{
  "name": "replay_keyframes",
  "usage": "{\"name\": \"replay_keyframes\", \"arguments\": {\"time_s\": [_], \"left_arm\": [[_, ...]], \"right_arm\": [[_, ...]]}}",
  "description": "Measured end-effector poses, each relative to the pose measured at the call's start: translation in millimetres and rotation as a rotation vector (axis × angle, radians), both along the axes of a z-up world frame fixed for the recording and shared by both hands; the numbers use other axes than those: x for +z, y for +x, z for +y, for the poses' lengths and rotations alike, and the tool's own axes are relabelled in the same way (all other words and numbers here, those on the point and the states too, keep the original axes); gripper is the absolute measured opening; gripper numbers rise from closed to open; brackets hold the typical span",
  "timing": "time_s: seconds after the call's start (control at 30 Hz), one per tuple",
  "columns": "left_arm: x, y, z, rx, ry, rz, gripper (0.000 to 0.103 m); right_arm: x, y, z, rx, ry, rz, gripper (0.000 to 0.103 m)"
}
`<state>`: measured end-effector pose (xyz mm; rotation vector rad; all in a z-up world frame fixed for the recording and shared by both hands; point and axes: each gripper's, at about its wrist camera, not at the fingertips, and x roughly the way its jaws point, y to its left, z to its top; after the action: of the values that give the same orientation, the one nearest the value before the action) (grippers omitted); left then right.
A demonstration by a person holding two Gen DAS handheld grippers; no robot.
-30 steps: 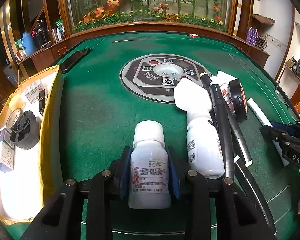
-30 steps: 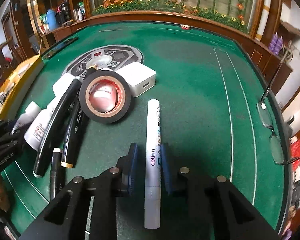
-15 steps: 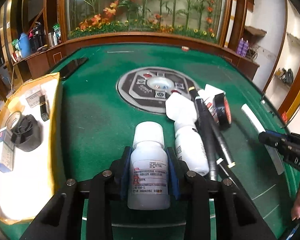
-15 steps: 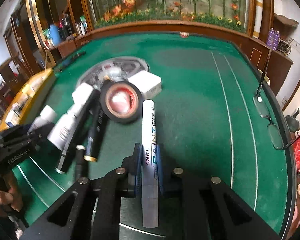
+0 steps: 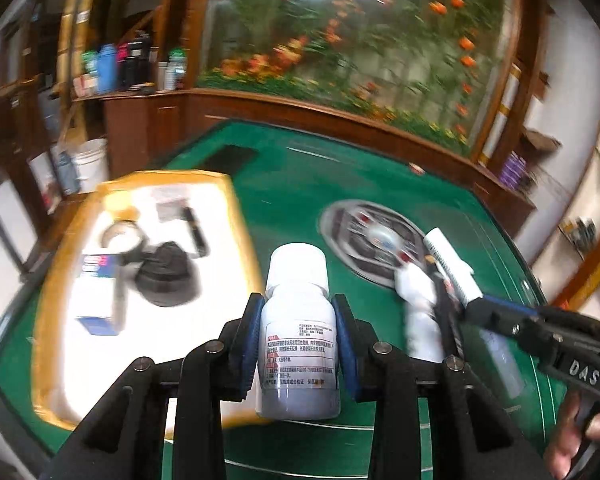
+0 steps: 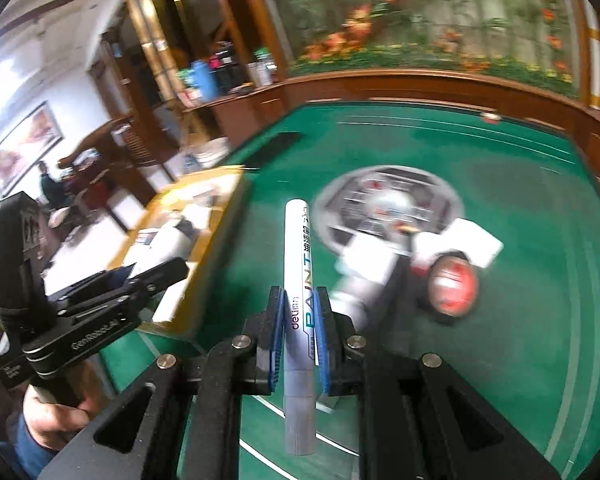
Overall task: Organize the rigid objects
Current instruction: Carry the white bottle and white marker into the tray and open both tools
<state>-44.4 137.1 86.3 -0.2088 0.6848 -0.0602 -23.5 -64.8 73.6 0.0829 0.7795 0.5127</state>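
Observation:
My left gripper is shut on a small white pill bottle with a printed label, held above the green table near the yellow-rimmed box. My right gripper is shut on a white paint marker, lifted off the table; it also shows in the left wrist view. The box holds a black round object, a small carton and a tape roll. The left gripper shows at the left of the right wrist view.
On the green felt lie a white bottle, black markers, a black tape roll and a white adapter, beside the round centre panel. A dark phone lies at the table's far left edge. A wooden rail bounds the table.
Both grippers have lifted and swung left toward the yellow box. The right gripper closed on the paint marker and raised it off the felt. The left gripper still holds the pill bottle.

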Motion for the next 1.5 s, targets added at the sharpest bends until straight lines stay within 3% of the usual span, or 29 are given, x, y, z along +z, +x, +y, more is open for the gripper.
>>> {"name": "replay_keyframes", "arguments": {"time_s": [0.23, 0.43, 0.53, 0.73, 0.97, 1.5], "left_arm": [[-22, 9, 70, 0.173, -0.043, 0.066, 0.036], [-46, 23, 96, 0.226, -0.086, 0.121, 0.036], [-45, 23, 93, 0.237, -0.035, 0.115, 0.036], [-47, 15, 91, 0.193, -0.02, 0.12, 0.036], [-52, 9, 80, 0.105, -0.046, 0.146, 0.036], [-73, 11, 68, 0.097, -0.006, 0.216, 0.036]], "right_arm": [[8, 25, 92, 0.126, 0.037, 0.031, 0.014], [-18, 45, 162, 0.151, -0.013, 0.087, 0.014], [-37, 57, 182, 0.125, -0.049, 0.127, 0.014], [-54, 71, 185, 0.091, -0.055, 0.193, 0.014], [-54, 69, 181, 0.095, -0.05, 0.201, 0.014], [-57, 63, 191, 0.129, -0.09, 0.204, 0.014]]}}
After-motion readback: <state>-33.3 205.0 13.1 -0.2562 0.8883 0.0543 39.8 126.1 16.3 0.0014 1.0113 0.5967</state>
